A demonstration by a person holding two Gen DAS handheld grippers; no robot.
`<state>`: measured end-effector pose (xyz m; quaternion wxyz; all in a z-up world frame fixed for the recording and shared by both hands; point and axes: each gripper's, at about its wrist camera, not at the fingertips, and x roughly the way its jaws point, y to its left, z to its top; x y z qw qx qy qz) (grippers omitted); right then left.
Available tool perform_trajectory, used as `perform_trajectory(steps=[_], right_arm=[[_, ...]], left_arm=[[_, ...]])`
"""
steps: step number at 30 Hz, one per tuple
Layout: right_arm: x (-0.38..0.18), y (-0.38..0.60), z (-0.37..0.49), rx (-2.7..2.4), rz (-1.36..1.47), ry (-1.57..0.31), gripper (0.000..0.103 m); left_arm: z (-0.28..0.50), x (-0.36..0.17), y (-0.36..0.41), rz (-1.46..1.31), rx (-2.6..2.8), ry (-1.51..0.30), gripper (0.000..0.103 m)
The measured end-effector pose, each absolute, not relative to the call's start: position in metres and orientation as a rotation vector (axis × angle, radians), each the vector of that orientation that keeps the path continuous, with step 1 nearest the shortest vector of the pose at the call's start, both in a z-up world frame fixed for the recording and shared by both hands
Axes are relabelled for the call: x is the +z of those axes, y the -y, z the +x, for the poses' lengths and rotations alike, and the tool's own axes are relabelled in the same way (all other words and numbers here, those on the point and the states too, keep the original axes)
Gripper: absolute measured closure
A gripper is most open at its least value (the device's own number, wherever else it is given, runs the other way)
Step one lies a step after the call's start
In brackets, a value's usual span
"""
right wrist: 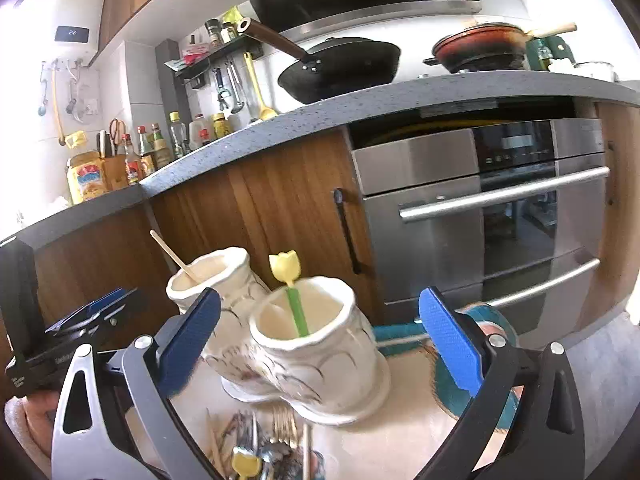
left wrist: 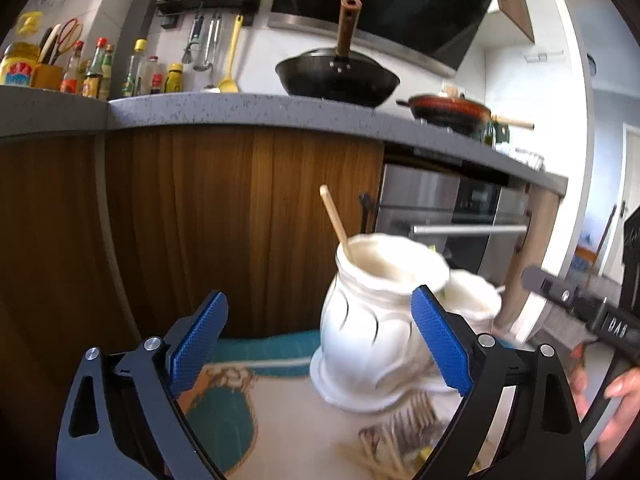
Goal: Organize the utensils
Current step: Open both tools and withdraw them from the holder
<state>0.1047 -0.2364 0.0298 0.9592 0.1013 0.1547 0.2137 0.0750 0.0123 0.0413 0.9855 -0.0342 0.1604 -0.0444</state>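
Note:
Two white ceramic vases stand side by side on a patterned mat. The far vase (right wrist: 212,280) holds a wooden stick (right wrist: 172,254); it fills the left wrist view (left wrist: 372,320), with its stick (left wrist: 336,220). The near vase (right wrist: 320,344) holds a green utensil with a yellow tulip top (right wrist: 285,266). A pile of loose utensils (right wrist: 260,440) lies in front of the vases, also seen blurred in the left wrist view (left wrist: 400,436). My left gripper (left wrist: 320,340) is open and empty beside the far vase. My right gripper (right wrist: 320,344) is open and empty around the near vase.
A grey countertop (right wrist: 360,108) carries a black wok (right wrist: 340,68), a red pan (right wrist: 480,46) and several bottles (right wrist: 160,144). Wooden cabinet doors (left wrist: 200,220) and a steel oven (right wrist: 500,208) stand behind the vases. The mat (left wrist: 224,412) is teal and cream.

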Motion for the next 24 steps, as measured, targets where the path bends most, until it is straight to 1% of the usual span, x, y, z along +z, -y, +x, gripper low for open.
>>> perform_trajectory(steps=[7, 12, 24], right_arm=[[0.016, 0.251, 0.089, 0.375, 0.219, -0.360, 0.004], [0.005, 0.259, 0.074, 0.352, 0.234, -0.387, 0.004], [-0.009, 0.261, 0.052, 0.341, 0.227, -0.434, 0.004]], left_arm=[[0.067, 0.016, -0.007, -0.041, -0.082, -0.436, 0.008], [0.058, 0.001, -0.010, -0.093, -0.096, -0.522, 0.008], [0.040, -0.024, -0.003, -0.064, -0.093, -0.658, 0.008]])
